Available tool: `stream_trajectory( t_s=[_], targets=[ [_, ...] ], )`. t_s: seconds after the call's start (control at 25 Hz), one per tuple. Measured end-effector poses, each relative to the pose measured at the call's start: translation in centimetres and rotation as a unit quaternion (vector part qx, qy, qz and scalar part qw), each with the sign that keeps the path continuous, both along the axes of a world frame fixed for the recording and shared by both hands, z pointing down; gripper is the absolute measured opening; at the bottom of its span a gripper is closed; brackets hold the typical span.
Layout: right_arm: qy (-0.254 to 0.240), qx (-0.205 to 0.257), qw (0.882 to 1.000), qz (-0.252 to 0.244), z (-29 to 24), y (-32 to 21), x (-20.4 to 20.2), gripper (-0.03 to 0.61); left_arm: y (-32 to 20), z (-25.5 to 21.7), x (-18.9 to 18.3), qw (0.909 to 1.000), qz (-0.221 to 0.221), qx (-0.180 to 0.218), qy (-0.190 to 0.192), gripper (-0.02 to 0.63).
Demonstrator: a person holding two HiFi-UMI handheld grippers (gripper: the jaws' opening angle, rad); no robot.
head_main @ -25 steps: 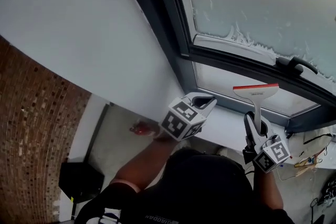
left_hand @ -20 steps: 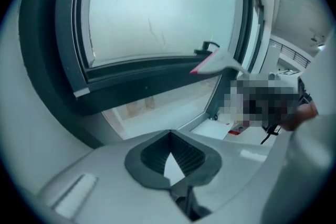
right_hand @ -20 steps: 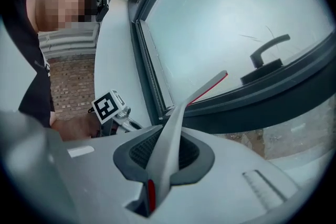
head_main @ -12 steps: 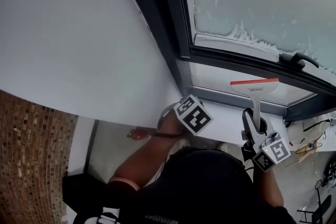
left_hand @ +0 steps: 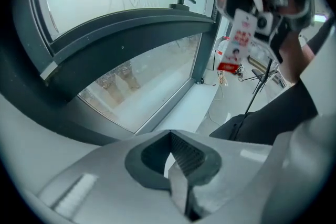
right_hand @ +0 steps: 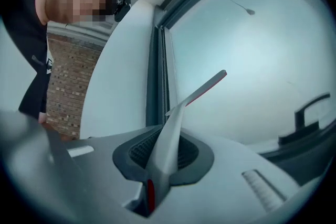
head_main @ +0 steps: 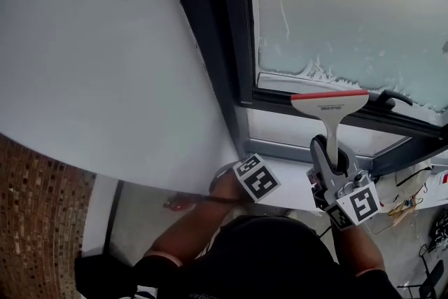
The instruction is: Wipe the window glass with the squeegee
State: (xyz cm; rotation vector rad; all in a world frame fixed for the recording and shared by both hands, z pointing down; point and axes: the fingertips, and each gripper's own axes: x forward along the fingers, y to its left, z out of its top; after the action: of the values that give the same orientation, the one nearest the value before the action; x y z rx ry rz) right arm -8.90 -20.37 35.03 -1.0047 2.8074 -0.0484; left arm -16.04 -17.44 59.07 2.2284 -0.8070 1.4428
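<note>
The white squeegee (head_main: 329,103) with a red blade edge stands upright, its blade level with the dark bar between the two panes. My right gripper (head_main: 334,163) is shut on its handle (right_hand: 165,149); in the right gripper view the blade (right_hand: 199,92) points at the frosted window glass (right_hand: 252,44). The upper pane (head_main: 350,3) is streaked with foam along its bottom edge. My left gripper (left_hand: 176,162) is shut with nothing between its jaws. It hangs low by the sill, left of the right one, and only its marker cube (head_main: 256,177) shows in the head view.
A dark window frame (head_main: 231,45) borders a white wall (head_main: 105,45) on the left. A black window handle (head_main: 395,98) sits right of the blade. Below lie a lower pane (head_main: 308,126) and white sill (left_hand: 184,113). Cables and red-white items (left_hand: 228,60) sit at the sill's right end.
The right gripper has lifted the squeegee up and a little left, from the lower pane to the bar between panes. The left gripper dropped lower and turned toward the sill.
</note>
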Motion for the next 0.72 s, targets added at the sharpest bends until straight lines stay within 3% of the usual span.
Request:
stream_trajectory(
  t_s=[0.28,0.56,0.72],
  targets=[
    [-0.036,0.165,0.985,0.018,-14.2,-4.9,-3.9,0.054,1.5,0.4,-1.0,0.9997,-0.020,-0.001,0.017,0.001],
    [-0.056,0.220,0.974,0.020,-23.8,-9.6,-8.1,0.054,2.6,0.6,-1.8,0.9990,-0.037,-0.002,0.023,0.001],
    [-0.067,0.234,0.969,0.033,-26.8,-10.8,-9.2,0.052,2.9,1.0,-2.1,0.9984,-0.048,-0.002,0.029,0.001]
  ],
)
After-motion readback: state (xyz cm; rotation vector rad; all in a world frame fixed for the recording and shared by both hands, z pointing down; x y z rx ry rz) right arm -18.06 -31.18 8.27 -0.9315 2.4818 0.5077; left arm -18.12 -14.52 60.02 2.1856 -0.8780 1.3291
